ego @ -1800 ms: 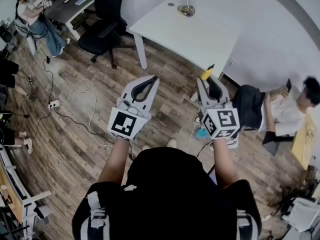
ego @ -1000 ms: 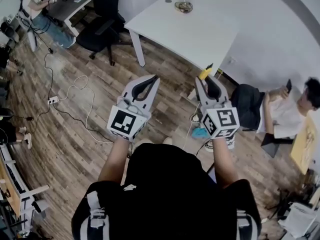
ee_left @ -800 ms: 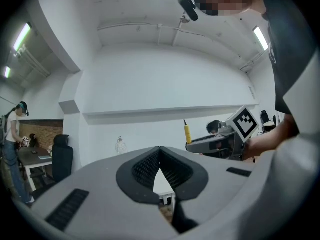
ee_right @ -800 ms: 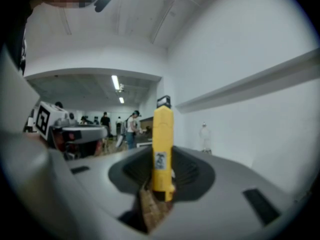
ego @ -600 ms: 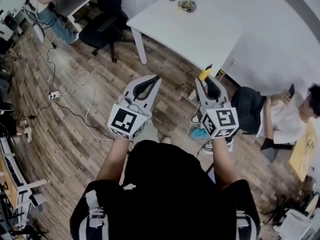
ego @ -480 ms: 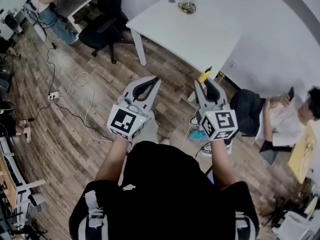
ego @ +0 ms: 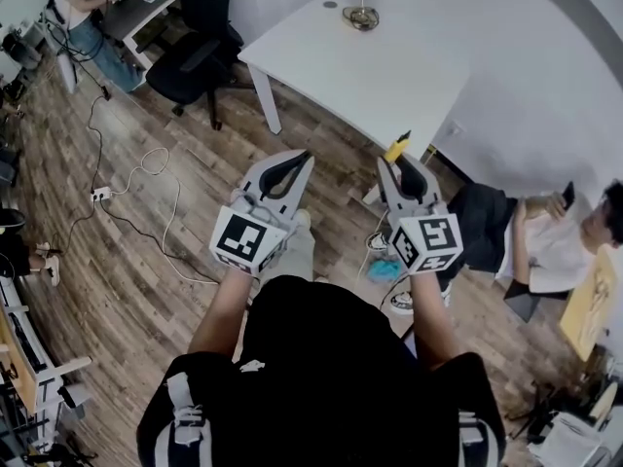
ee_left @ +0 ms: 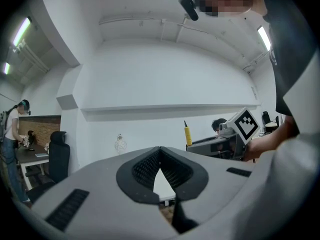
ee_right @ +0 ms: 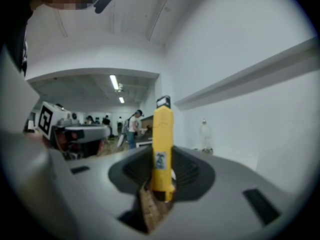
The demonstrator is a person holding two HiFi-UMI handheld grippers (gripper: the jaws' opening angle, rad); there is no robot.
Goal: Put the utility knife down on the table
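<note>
Right hand-held gripper (ego: 402, 168): clenched on the lower end of the utility knife (ego: 396, 148); the ribbed dark pads press on its two sides.
Left hand-held gripper (ego: 300, 156): jaw tips pressed together, nothing between them; held level beside the right one, over the wood floor (ego: 146, 251).
Knife position: upright in the air, standing out past the right jaw tips, close to the near edge of the white tabletop (ego: 389, 66) and not touching it.
Knife shape: slim, straight, flat-sided bar with a black cap at the top; small pale label partway down.
Knife material: yellow plastic shell, smooth and slightly glossy. Whether any blade is out I cannot tell.
Handling (judgement): light and stiff, no flex expected. The smooth shell may slide in the pads, so a firm pinch across the flat sides suits it; the low grip leaves most of the length free to tip.
Tabletop: smooth, hard, white and flat, mostly bare near the knife; the knife should lie still on its flat side.
Step (judgement): carry to the tabletop, set-down not yet made.
</note>
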